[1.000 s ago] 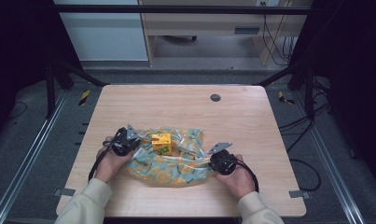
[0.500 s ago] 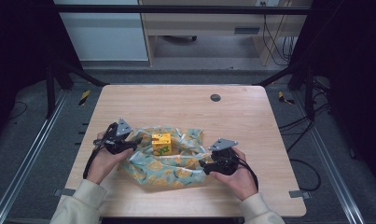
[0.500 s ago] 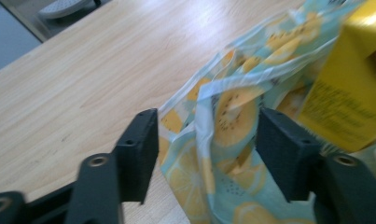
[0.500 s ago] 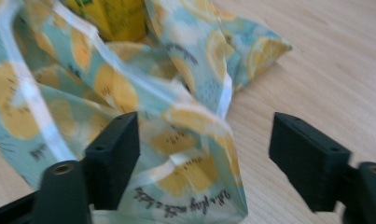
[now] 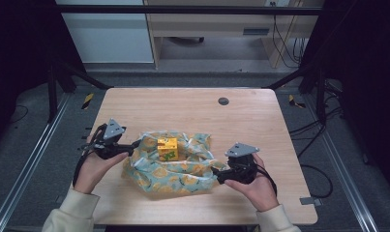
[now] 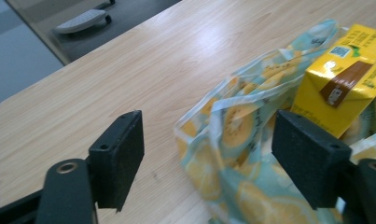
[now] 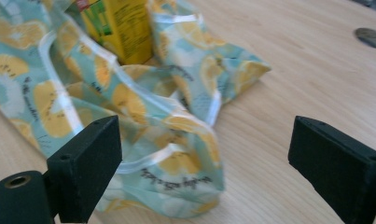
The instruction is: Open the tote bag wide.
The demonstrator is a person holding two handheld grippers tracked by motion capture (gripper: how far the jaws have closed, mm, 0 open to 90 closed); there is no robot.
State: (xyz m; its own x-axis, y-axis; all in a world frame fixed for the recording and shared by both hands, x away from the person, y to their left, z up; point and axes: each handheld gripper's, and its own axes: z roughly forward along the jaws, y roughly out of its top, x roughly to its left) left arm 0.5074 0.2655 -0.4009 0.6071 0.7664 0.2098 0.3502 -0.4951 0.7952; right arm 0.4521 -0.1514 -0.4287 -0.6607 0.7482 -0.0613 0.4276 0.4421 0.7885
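High view: both tongs — left (image 5: pixel 134 146), right (image 5: pixel 217 177) — just opened wide, empty, flanking the bag (image 5: pixel 171 169).

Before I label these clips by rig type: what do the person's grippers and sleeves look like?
Both the left gripper and the right gripper are black, each topped by a grey three-cornered plate and trailing a black cable. Their jaws end in blocky black pads with a round screw hole near each base. The sleeves are cream-coloured.

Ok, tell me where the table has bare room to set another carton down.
The far half of the table is bare wood from the bag out to the round cap. The right edge beyond the right gripper is free too. The near middle is crowded: bag, carton, left gripper.
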